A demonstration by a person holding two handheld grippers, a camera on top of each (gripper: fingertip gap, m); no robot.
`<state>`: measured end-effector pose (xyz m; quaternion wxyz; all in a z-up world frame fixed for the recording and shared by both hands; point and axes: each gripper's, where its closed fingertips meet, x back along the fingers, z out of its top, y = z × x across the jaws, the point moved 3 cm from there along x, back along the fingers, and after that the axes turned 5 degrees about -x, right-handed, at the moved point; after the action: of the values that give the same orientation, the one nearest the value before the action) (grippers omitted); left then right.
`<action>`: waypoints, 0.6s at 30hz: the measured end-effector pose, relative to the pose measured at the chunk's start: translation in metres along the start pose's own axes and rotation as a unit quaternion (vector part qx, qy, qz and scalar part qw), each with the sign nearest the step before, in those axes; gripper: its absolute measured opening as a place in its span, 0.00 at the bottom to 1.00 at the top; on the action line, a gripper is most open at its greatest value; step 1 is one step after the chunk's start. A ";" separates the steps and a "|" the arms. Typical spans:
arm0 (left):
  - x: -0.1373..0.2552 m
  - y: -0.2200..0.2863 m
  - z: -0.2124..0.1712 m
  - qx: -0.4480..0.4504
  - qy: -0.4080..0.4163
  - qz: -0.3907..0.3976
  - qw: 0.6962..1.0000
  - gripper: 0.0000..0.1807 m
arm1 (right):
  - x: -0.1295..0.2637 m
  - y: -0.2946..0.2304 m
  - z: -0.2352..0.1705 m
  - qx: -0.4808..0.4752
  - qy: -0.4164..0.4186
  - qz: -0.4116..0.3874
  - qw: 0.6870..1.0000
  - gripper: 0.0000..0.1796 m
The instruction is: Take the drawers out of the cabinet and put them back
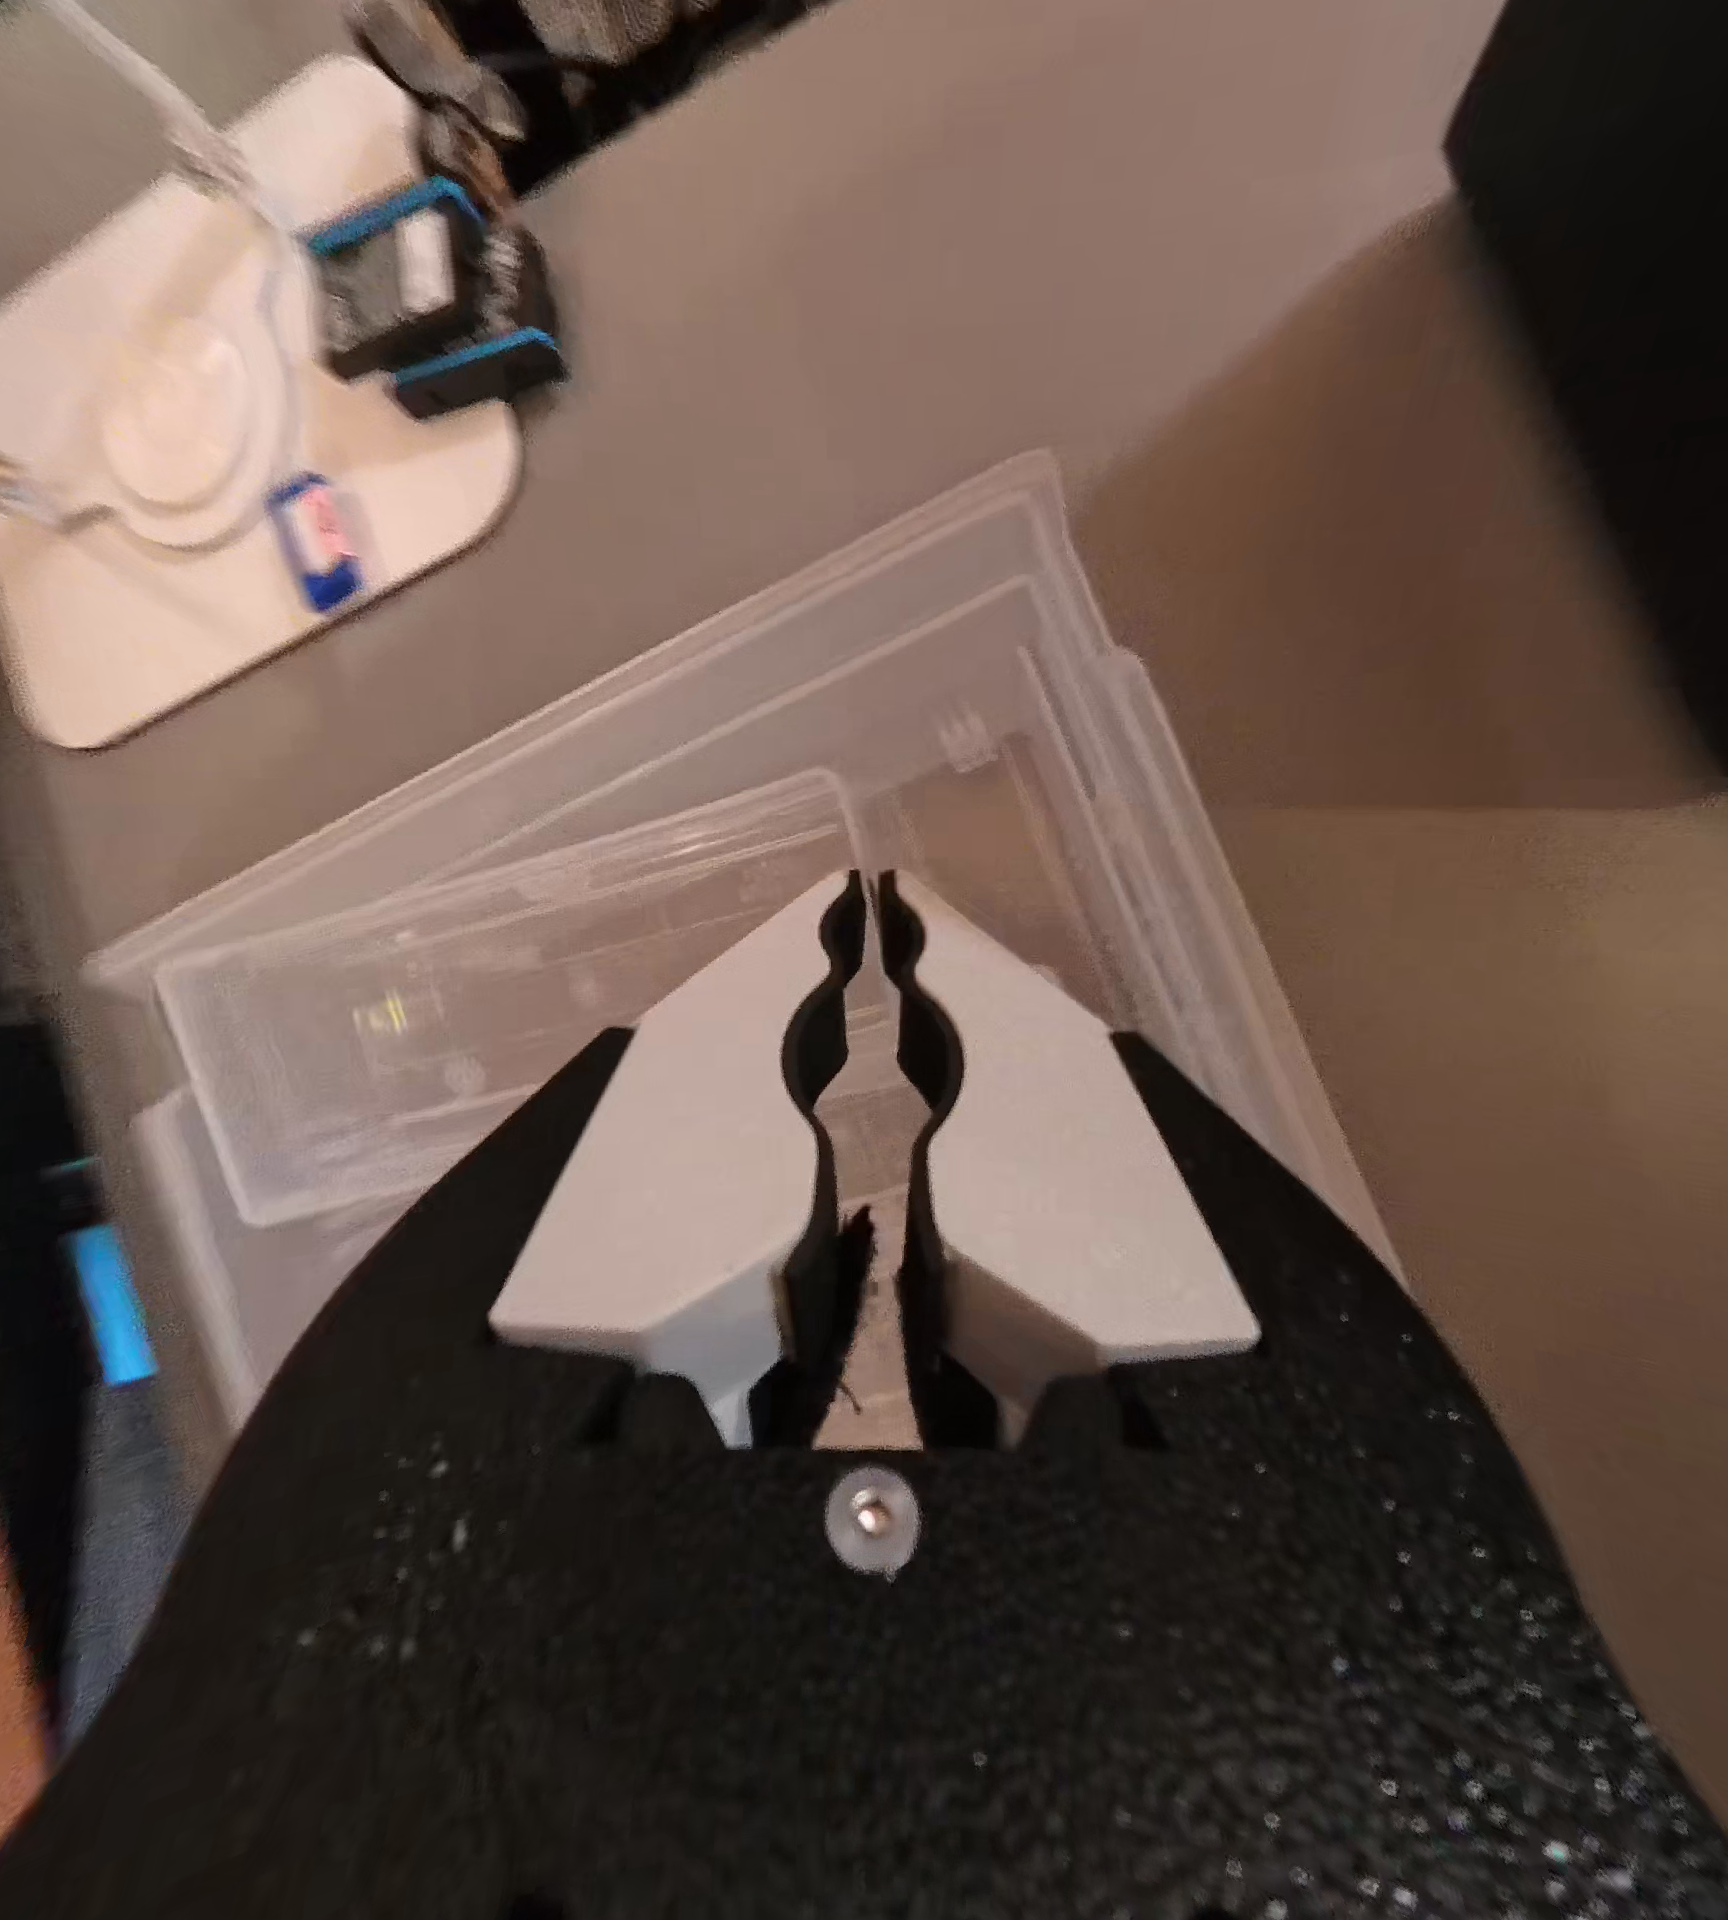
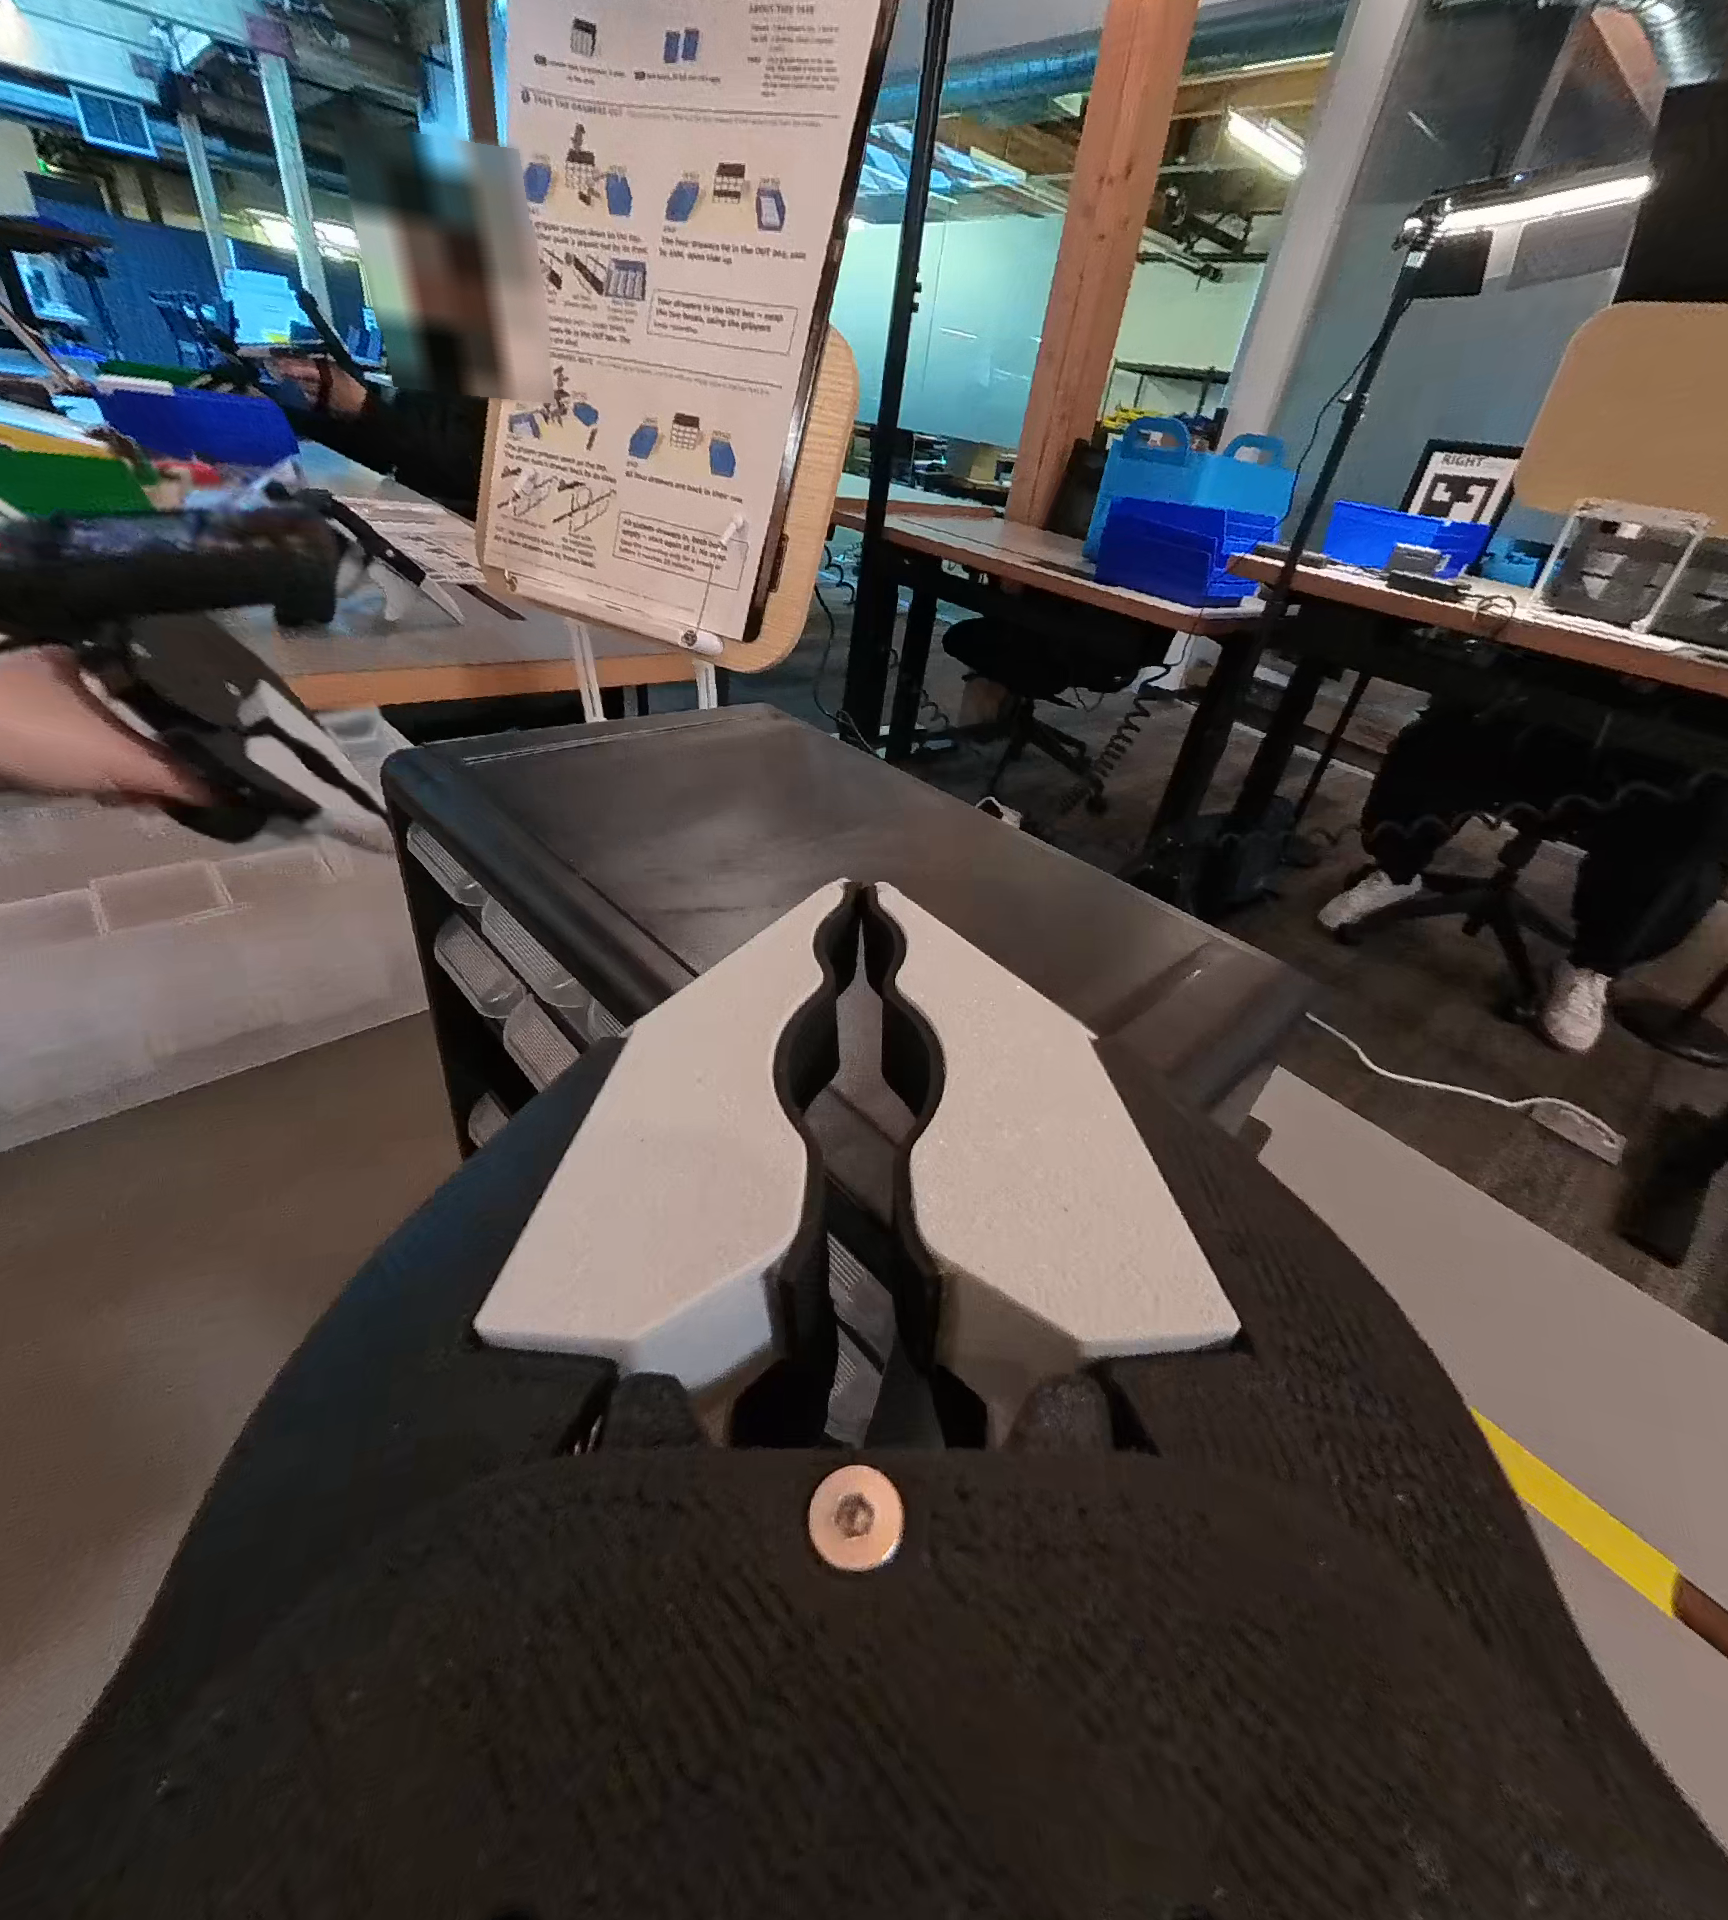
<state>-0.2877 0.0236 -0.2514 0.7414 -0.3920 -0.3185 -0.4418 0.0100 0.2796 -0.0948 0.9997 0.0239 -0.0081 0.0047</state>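
1. At the centre of the left wrist view, the left gripper point(image 1: 870, 883) is seen with its tips pinched on the thin wall of a clear drawer point(image 1: 527, 997); the drawer spreads to the left of and beneath the fingers.
2. The held drawer is seen over a larger clear bin point(image 1: 1068, 644), whose rim runs from the lower left up to the middle right of the frame, on a grey table point(image 1: 839, 312).
3. In the upper left of the same view, a white board point(image 1: 112, 623) is shown with blurred black-and-blue parts beside it.
4. In the middle of the right wrist view, the right gripper point(image 2: 860, 896) is seen with its fingers drawn together and nothing between them, poised over the top of the black cabinet point(image 2: 735, 821).
5. On the cabinet's front face, left of the fingers, clear drawers are seen seated in their slots.
6. At the left edge of the right view, the left gripper is seen again, blurred, above the clear bin.
7. In the upper middle, an instruction sheet point(image 2: 673, 312) is shown on a stand behind the cabinet.
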 end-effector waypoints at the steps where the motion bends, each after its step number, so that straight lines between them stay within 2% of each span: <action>1: 0.012 -0.004 0.001 -0.013 0.008 0.025 1.000 0.00 | 0.000 0.000 0.000 -0.001 0.000 0.001 1.000 0.00; 5: 0.079 -0.004 0.012 -0.058 0.066 0.109 0.990 0.00 | 0.000 0.000 0.000 0.001 -0.001 0.000 1.000 0.00; 7: 0.120 0.013 0.022 -0.089 0.117 0.124 0.981 0.00 | 0.000 0.000 0.000 0.000 -0.001 0.000 1.000 0.00; 10: 0.168 0.070 0.038 -0.146 0.213 0.055 0.964 0.00 | 0.000 0.000 0.000 -0.003 0.001 0.001 1.000 0.00; 12: 0.186 0.111 0.038 -0.183 0.241 -0.002 0.953 0.00 | 0.001 0.001 0.000 -0.008 0.004 0.003 1.000 0.00; 18: 0.186 0.202 0.012 -0.285 0.213 -0.147 0.923 0.00 | 0.001 0.001 0.000 -0.012 0.006 0.006 1.000 0.00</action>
<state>-0.0310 0.0191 -0.1540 0.5754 -0.4321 -0.0677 -0.6911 0.0113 0.2803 -0.0945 0.9999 0.0115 -0.0018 0.0113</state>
